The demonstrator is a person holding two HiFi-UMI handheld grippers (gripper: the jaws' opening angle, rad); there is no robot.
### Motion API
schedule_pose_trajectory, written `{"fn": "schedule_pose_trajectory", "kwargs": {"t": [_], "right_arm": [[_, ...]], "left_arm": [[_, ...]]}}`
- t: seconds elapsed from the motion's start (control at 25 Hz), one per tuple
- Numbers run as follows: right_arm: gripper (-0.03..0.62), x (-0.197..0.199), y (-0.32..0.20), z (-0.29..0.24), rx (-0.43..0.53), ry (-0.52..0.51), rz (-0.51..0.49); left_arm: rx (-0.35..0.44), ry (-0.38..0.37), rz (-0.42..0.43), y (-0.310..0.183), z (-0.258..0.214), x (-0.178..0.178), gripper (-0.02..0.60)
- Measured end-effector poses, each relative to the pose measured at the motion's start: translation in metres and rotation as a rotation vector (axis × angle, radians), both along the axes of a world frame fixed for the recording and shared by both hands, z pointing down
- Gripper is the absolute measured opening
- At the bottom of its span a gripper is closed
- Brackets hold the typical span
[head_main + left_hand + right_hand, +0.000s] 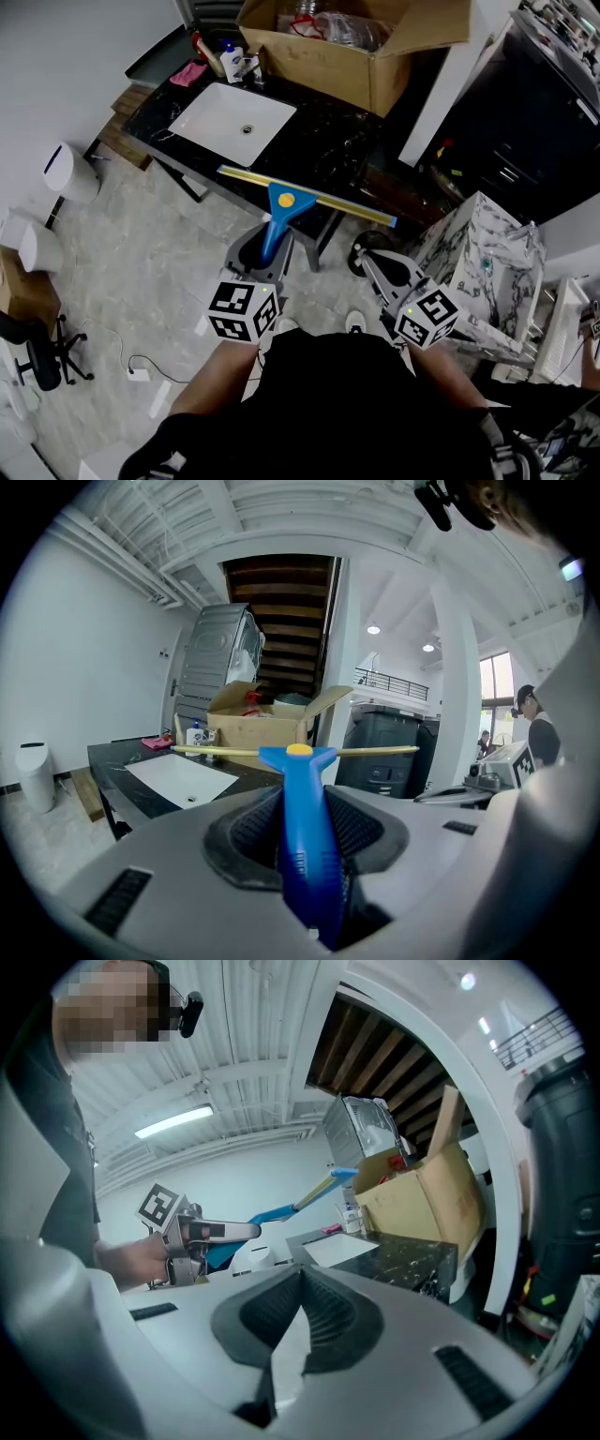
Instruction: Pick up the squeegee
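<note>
over the near edge of the black marble counter (323, 141) my left gripper (265, 246) clamps the blue-handled squeegee with a yellow blade (286, 200) by its handle, raised off the counter, while to its right my right gripper (370, 262) is empty, jaws together.

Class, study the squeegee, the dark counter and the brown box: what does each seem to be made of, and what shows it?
Squeegee: smooth, evenly blue handle looks like moulded plastic; its yellowish rail could be metal or plastic.
Counter: glossy black with white veins, likely polished marble or an imitation.
Box: matte brown with folded flaps, cardboard.
</note>
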State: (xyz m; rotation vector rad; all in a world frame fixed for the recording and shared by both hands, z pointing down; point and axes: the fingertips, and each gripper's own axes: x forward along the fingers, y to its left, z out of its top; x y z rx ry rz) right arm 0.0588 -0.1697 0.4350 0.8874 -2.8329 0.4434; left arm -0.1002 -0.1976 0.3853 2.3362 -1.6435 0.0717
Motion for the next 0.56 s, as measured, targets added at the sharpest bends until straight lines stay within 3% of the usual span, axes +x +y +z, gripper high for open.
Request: {"fn": "schedule_pose_trajectory", "kwargs": {"t": [0.56], "right_arm": [[0.008,0.0001,0.0024,0.0069,0.007,0.016,0.005]], "left_arm": [[0.007,0.011,-0.005,-0.0016,0.0023,-0.0007,0.149]]}}
